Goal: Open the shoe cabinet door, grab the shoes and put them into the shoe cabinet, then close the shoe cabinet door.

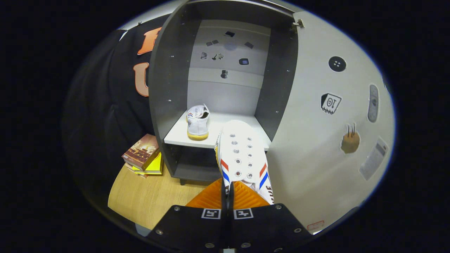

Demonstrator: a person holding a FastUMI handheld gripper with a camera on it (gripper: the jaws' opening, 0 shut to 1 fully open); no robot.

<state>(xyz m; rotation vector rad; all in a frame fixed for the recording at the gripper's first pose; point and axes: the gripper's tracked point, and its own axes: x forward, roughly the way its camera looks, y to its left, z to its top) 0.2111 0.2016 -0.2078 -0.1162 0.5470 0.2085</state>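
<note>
Jaws pressed nearly together pinch the heel edge of a white canvas shoe [243,154], so the gripper [227,196] is clamped on thin cloth rather than on the sole; the shoe hangs out ahead of the fingers with its toe reaching the front lip of the cabinet shelf [175,135]. Far to the left, a small stack of books [144,154] lies on the wooden counter [147,196] beside the shoe cabinet [165,88], clear of the work. Inside the cabinet, on the left part of the shelf, the first shoe [198,121] already stands with its heel toward the gripper. The held shoe looks light, with a soft upper that will fold and sag under a pinch, and a stiffer rubber sole; a hold on the heel collar is likely to let the toe droop and swing, so it should be lowered flat onto the bare right part of the shelf before release. On the right, the cabinet door [316,140] stands wide open, dotted with stickers, and remains to be closed afterwards.
</note>
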